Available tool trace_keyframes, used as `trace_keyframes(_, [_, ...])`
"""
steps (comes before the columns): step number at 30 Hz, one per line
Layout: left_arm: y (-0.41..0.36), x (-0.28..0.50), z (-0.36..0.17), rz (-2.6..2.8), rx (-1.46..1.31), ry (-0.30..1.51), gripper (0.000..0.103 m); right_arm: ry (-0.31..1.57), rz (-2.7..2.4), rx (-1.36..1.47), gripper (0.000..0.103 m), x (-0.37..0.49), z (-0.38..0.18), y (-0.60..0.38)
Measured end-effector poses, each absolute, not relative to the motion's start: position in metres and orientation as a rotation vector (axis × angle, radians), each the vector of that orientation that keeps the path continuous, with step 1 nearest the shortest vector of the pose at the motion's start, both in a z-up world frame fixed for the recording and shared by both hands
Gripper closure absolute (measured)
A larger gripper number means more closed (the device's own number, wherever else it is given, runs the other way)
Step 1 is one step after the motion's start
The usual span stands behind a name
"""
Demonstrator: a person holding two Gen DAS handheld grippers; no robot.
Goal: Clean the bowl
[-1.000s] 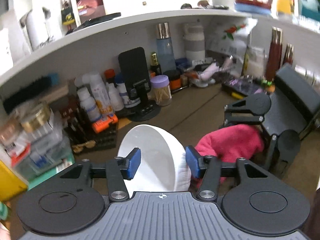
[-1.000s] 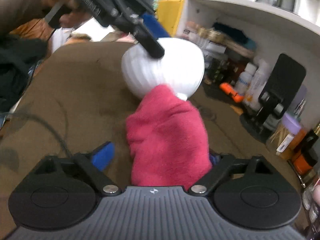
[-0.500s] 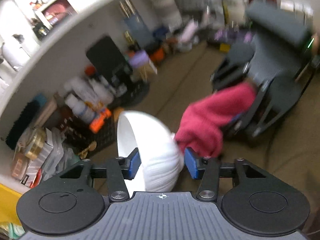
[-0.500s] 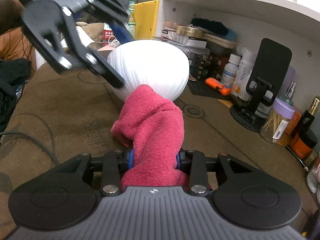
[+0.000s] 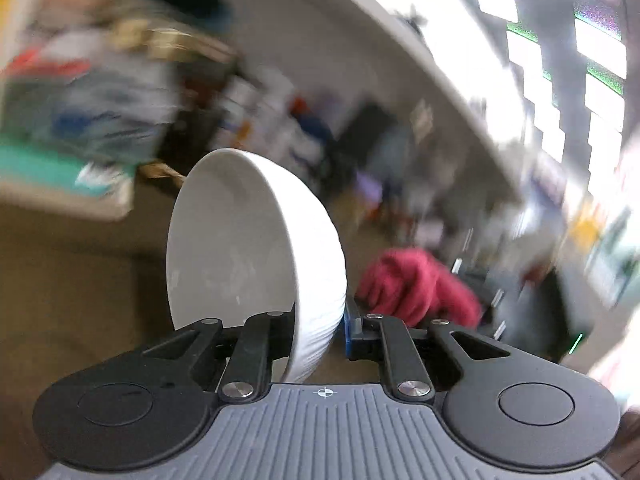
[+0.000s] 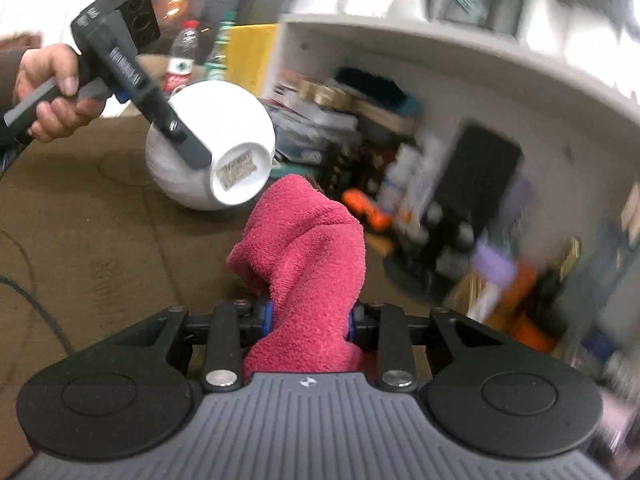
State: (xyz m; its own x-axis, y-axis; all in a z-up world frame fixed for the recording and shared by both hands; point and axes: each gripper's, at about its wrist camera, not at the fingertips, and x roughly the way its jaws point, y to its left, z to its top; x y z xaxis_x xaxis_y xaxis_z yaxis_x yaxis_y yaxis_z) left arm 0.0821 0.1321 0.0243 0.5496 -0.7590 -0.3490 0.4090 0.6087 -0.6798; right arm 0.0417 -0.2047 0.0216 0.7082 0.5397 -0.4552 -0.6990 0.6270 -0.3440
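Item: white bowl (tilted) clamped by left gripper; right gripper, jaws closing, pinched pink towel.

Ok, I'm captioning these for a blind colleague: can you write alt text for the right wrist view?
The right gripper, its jaws closing, clamps a pink towel that stands up toward a white bowl. The left gripper, held in a hand, grips the bowl by its wall, tipped so its foot faces the camera. Blurred shelf clutter fills the right.

Water bottle behind brown table, cluttered shelf
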Motion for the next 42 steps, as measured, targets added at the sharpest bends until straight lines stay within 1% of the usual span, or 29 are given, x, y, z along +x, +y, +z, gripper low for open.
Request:
trace_keyframes(2, [0.145,0.074,0.013,-0.740,-0.664,0.634,0.086,0.239,0.716,-0.670,0.072,0.043,0.023,-0.176])
trace_keyframes(4, [0.147,0.070,0.011,-0.747,-0.662,0.633,0.085,0.150,0.680,-0.828,0.072,0.045,0.015,-0.151])
trace_keyframes(6, [0.143,0.068,0.012,-0.755,-0.620,0.652,0.084,0.075,0.647,-0.969,0.072,0.046,0.006,-0.131])
trace_keyframes(9, [0.137,0.068,0.012,-0.756,-0.557,0.682,0.081,-0.061,0.661,-1.214,0.073,0.025,-0.017,-0.117])
trace_keyframes(12, [0.138,0.070,0.014,-0.752,-0.504,0.714,0.079,-0.141,0.770,-1.329,0.075,-0.012,-0.025,-0.127])
trace_keyframes(15, [0.135,0.068,0.015,-0.754,-0.466,0.734,0.078,-0.129,0.813,-1.300,0.075,-0.035,-0.019,-0.143])
trace_keyframes(18, [0.132,0.066,0.014,-0.758,-0.436,0.750,0.077,-0.071,0.778,-1.223,0.075,-0.034,-0.005,-0.153])
trace_keyframes(21, [0.127,0.064,0.016,-0.754,-0.416,0.764,0.077,0.001,0.688,-1.172,0.075,-0.006,-0.001,-0.150])
trace_keyframes(25, [0.115,0.063,0.018,-0.753,-0.372,0.782,0.077,0.051,0.680,-1.098,0.075,0.016,-0.003,-0.142])
trace_keyframes(27, [0.108,0.062,0.020,-0.745,-0.334,0.792,0.077,0.037,0.712,-1.053,0.075,0.013,-0.002,-0.140])
trace_keyframes(29, [0.104,0.062,0.022,-0.739,-0.303,0.808,0.077,-0.022,0.786,-1.032,0.075,-0.007,0.003,-0.147])
trace_keyframes(33, [0.096,0.060,0.027,-0.738,-0.206,0.839,0.077,-0.122,0.871,-1.061,0.075,-0.048,0.010,-0.161])
trace_keyframes(36, [0.085,0.060,0.031,-0.732,-0.124,0.859,0.077,-0.131,0.902,-1.025,0.076,-0.068,0.019,-0.174])
trace_keyframes(38, [0.069,0.059,0.036,-0.707,-0.029,0.868,0.078,-0.094,0.874,-0.970,0.076,-0.061,0.024,-0.176])
trace_keyframes(42, [0.033,0.059,0.050,-0.641,0.129,0.870,0.078,0.043,0.740,-0.779,0.075,-0.018,0.028,-0.174])
